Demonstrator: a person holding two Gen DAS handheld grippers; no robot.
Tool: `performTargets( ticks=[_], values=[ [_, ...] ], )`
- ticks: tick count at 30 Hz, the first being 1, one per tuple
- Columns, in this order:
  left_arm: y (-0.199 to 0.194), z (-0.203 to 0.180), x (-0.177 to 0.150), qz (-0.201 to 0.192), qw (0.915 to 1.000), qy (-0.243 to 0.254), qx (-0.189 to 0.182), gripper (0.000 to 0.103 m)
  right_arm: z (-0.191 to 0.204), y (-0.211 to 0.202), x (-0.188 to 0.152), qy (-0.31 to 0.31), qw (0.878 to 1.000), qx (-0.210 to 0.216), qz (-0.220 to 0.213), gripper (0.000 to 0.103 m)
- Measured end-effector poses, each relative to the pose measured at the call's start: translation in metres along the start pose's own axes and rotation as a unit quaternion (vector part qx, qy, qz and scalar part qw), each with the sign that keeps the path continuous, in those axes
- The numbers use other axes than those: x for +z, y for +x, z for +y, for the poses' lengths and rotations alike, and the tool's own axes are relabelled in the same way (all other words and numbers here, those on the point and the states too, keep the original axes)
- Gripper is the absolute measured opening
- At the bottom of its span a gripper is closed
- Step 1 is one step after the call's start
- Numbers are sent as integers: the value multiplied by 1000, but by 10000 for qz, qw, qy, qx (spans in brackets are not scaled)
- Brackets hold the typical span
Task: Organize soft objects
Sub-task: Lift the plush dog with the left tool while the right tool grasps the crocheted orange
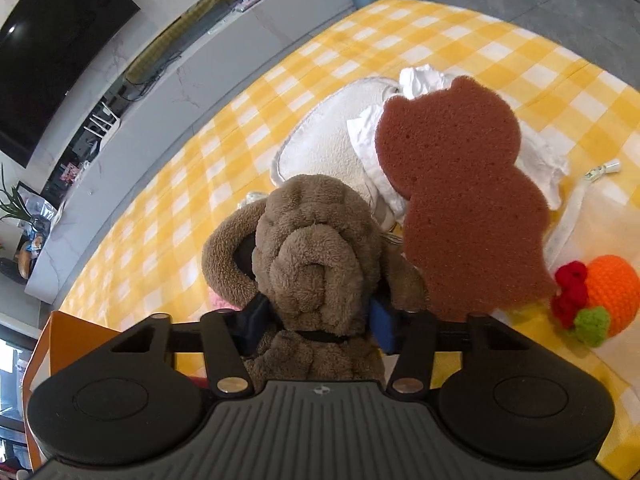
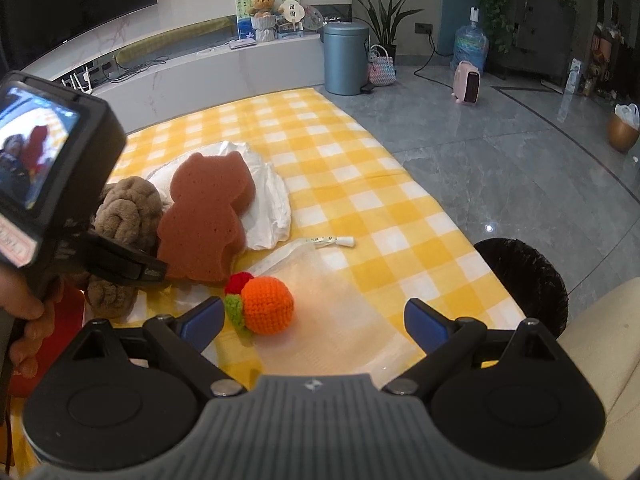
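1. Left claw closed on the brown knotted plush, apparently pinching its lower middle; near-left of the tabletop.
2. Plush soft, light, squashy; grip the bulk, not the loops.
3. Right claw wide open, empty, above the crocheted orange.

Brown sponge; orange crochet ball; yellow-white checked cloth.

Two handheld grippers: left gripper and right gripper, black linkages, ribbed grey housings, blue finger pads, silver screws.

Soft things on checked tablecloth
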State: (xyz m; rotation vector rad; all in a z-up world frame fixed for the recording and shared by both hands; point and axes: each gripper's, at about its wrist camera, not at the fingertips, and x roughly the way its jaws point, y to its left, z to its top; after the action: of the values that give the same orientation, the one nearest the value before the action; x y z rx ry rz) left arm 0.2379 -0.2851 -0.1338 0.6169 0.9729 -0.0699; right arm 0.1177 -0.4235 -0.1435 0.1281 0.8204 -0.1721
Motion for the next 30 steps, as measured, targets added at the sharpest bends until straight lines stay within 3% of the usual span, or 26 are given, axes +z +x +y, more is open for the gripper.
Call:
performTargets(
  ticks=[4,11,19,25,30],
  values=[
    [-8,-2,-6,-138,9998,149,-62,54,-2,3,0,42,10000,44,40,94],
    [-47,8,-32,-745,9969,96,-243,54,-2,4,-1,72,9999,128,89,93],
    [-76,21,-73,-988,9872,-224,-1231,54,1,20,6,116,9988,370,302,88],
    [-90,46,-63,-1156,9790,-449,-1617,54,21,44,15,-130,9976,228,636,86],
    [-88,60,-59,-1052,9745,-569,-1900,54,28,67,23,-66,9962,128,855,83]
  ],
)
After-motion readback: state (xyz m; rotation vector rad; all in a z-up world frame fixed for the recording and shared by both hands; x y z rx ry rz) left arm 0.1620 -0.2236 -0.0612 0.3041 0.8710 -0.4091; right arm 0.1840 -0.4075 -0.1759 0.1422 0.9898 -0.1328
